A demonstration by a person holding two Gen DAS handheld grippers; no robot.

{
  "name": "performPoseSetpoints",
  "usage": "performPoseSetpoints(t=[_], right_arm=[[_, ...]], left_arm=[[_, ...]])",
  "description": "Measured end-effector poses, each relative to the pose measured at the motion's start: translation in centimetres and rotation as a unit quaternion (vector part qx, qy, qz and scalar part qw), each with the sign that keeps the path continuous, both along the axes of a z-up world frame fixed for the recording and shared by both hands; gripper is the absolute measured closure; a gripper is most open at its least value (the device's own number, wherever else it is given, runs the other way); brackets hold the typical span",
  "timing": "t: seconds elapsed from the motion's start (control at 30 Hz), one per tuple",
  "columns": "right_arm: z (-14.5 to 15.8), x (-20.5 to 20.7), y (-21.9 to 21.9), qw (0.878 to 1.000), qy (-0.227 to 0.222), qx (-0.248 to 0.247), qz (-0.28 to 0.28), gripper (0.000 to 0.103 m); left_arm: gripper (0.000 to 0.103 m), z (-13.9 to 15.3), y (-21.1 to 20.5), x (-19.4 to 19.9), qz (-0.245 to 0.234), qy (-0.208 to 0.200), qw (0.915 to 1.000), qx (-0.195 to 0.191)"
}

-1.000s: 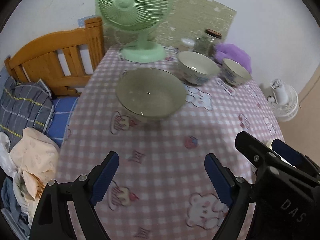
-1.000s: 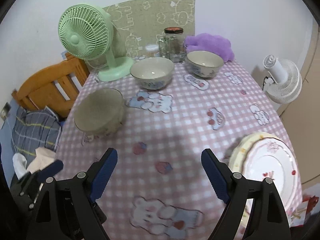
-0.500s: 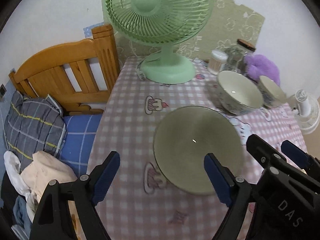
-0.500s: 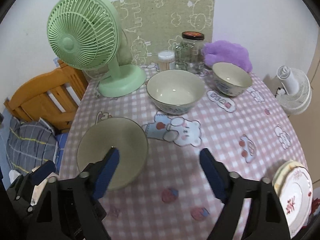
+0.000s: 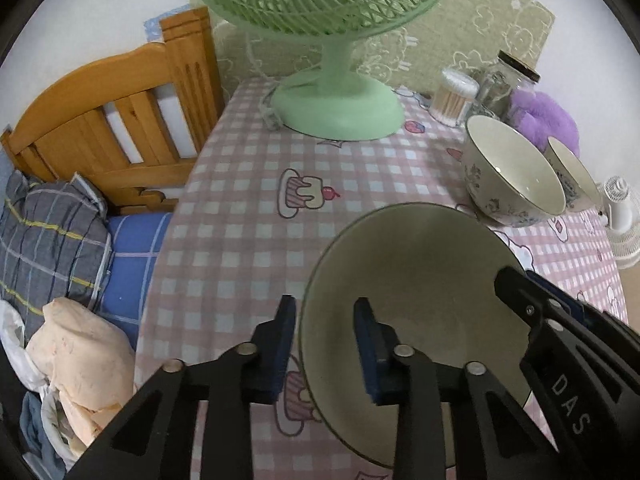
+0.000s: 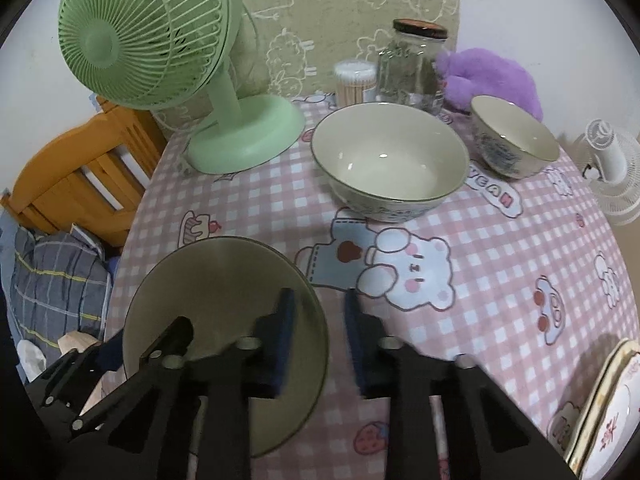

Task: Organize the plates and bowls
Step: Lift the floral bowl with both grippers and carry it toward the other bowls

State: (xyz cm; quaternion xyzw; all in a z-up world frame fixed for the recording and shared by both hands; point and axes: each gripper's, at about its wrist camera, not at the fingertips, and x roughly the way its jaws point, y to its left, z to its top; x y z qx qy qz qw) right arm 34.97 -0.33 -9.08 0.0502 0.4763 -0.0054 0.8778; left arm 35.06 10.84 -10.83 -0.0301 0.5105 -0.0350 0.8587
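Note:
A wide olive-green bowl (image 5: 424,276) stands on the pink checked tablecloth (image 5: 240,216); it also shows in the right wrist view (image 6: 224,280). My left gripper (image 5: 325,344) straddles its left rim, jaws narrowed but apart from the rim. My right gripper (image 6: 319,330) straddles its right rim the same way. A large cream floral bowl (image 6: 390,160) and a smaller one (image 6: 514,140) stand farther back. Stacked plates (image 6: 600,412) sit at the right table edge.
A green desk fan (image 6: 160,56) stands at the back left. A cotton swab box (image 6: 354,82), a glass jar (image 6: 412,64) and a purple plush (image 6: 492,76) line the wall. A wooden bed frame (image 5: 112,128) with bedding lies left of the table.
Both grippers moved forward to the green bowl and narrowed their jaws from wide open, each now over an opposite rim. The bowl has not visibly moved.

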Motion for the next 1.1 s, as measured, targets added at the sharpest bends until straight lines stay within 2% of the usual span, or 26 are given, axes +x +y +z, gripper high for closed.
performPoseSetpoints(t=[0.5, 1.1], right_arm=[[0.8, -1.0, -0.1, 1.000, 0.006, -0.010, 0.005, 0.087], [3.8, -7.6, -4.1, 1.000, 0.001, -0.013, 0.013, 0.087]], left_arm=[[0.082, 0.6, -0.8, -0.7, -0.017, 0.013, 0.9997, 0.012], [0.082, 3.7, -4.5, -7.2, -0.020, -0.004, 0.9996, 0.018]])
